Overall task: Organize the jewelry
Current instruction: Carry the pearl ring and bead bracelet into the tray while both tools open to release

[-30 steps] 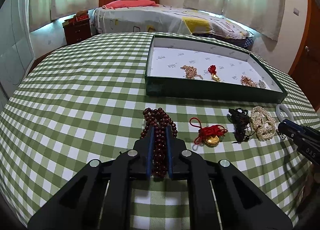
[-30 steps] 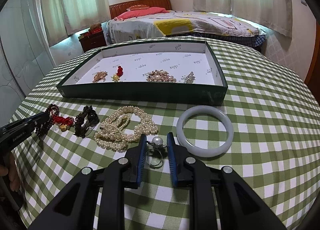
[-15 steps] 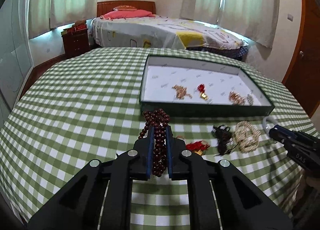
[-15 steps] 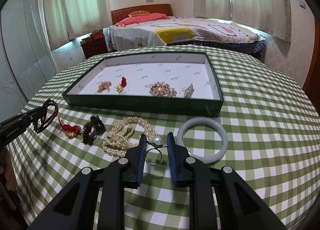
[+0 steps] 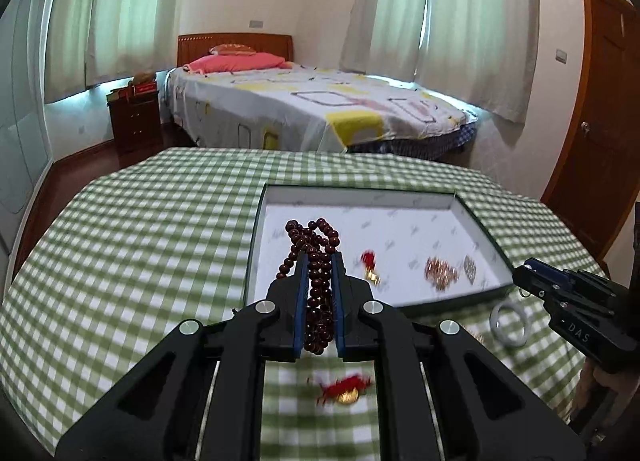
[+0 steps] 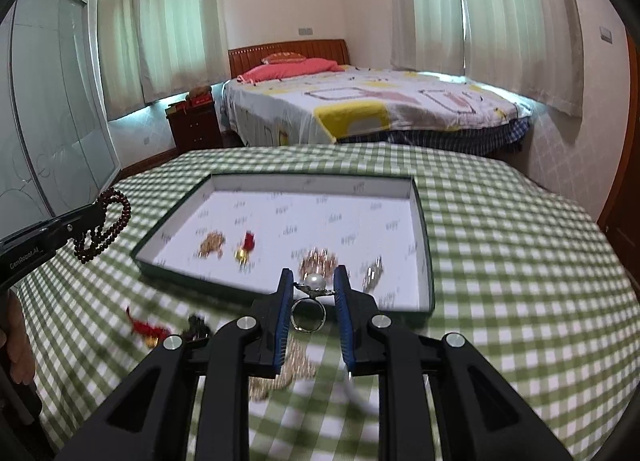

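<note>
My left gripper (image 5: 319,261) is shut on a dark red bead bracelet (image 5: 316,249), lifted off the checked cloth and seen against the near left of the green box (image 5: 252,253). In the right wrist view that same bracelet (image 6: 106,229) dangles from the left gripper at the left edge. My right gripper (image 6: 313,281) is shut on a pearl ring (image 6: 314,293), held above the table in front of the green box (image 6: 280,287). The box's white floor holds a gold piece (image 6: 212,243), a red knot charm (image 6: 246,245), a rose-gold piece (image 6: 318,261) and a silver piece (image 6: 372,273).
On the cloth lie a red knot charm with a gold disc (image 5: 346,389), a white jade bangle (image 5: 510,321), a dark bracelet (image 6: 198,327) and a pearl strand (image 6: 288,373) under my right gripper. A bed (image 6: 360,105) stands beyond the table.
Both grippers have risen from the table with their loads and tipped more level. The bead bracelet and the pearl ring now hang above the cloth, nearer the box.
</note>
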The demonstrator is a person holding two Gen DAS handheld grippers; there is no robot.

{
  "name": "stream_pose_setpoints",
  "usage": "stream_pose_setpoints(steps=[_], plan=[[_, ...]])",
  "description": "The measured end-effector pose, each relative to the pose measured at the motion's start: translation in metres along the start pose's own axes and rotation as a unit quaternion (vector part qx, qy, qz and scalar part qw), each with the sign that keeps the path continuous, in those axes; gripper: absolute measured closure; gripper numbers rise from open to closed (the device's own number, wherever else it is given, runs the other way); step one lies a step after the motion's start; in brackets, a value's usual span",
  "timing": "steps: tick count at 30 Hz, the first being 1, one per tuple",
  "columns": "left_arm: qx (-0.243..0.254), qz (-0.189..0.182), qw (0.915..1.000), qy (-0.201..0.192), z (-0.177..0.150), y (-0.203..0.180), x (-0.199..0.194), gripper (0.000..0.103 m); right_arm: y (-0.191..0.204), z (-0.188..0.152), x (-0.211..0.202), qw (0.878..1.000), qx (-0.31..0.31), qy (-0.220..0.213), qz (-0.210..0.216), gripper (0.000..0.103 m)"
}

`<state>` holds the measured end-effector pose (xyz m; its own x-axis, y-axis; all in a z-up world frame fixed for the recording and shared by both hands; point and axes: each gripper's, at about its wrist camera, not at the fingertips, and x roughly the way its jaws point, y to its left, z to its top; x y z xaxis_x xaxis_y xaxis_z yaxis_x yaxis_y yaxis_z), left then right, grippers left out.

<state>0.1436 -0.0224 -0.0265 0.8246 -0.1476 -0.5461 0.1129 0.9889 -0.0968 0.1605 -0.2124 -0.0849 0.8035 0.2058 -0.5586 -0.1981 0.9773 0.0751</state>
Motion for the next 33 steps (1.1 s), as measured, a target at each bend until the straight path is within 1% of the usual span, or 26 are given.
stream_pose_setpoints(steps=[6, 9, 12, 17, 22, 27, 33], plan=[[0.002, -0.002, 0.9999, -0.012, 0.028, -0.004, 0.025, 0.092, -0.008, 0.031, 0.02, 1.0, -0.007, -0.018, -0.008, 0.081], [-0.006, -0.006, 0.9999, -0.009, 0.041, -0.002, 0.047, 0.092, -0.016, 0.041, 0.033, 1.0, -0.003, -0.018, -0.011, 0.081], [-0.003, -0.004, 1.0, -0.004, 0.048, -0.002, 0.067, 0.092, -0.025, 0.049, 0.05, 1.0, -0.001, -0.012, -0.014, 0.081], [-0.004, 0.0, 0.9997, 0.026, 0.051, -0.002, 0.111, 0.092, -0.037, 0.052, 0.085, 1.0, -0.003, 0.016, -0.015, 0.081], [-0.009, 0.006, 0.9973, 0.072, 0.042, 0.006, 0.153, 0.092, -0.048, 0.049, 0.116, 0.998, -0.006, 0.052, -0.022, 0.081], [-0.015, 0.012, 0.9948, 0.1, 0.034, 0.013, 0.177, 0.092, -0.057, 0.048, 0.137, 0.996, -0.001, 0.083, -0.027, 0.081], [-0.012, 0.014, 0.9915, 0.129, 0.025, 0.009, 0.192, 0.092, -0.058, 0.048, 0.145, 0.994, -0.005, 0.105, -0.035, 0.081]])
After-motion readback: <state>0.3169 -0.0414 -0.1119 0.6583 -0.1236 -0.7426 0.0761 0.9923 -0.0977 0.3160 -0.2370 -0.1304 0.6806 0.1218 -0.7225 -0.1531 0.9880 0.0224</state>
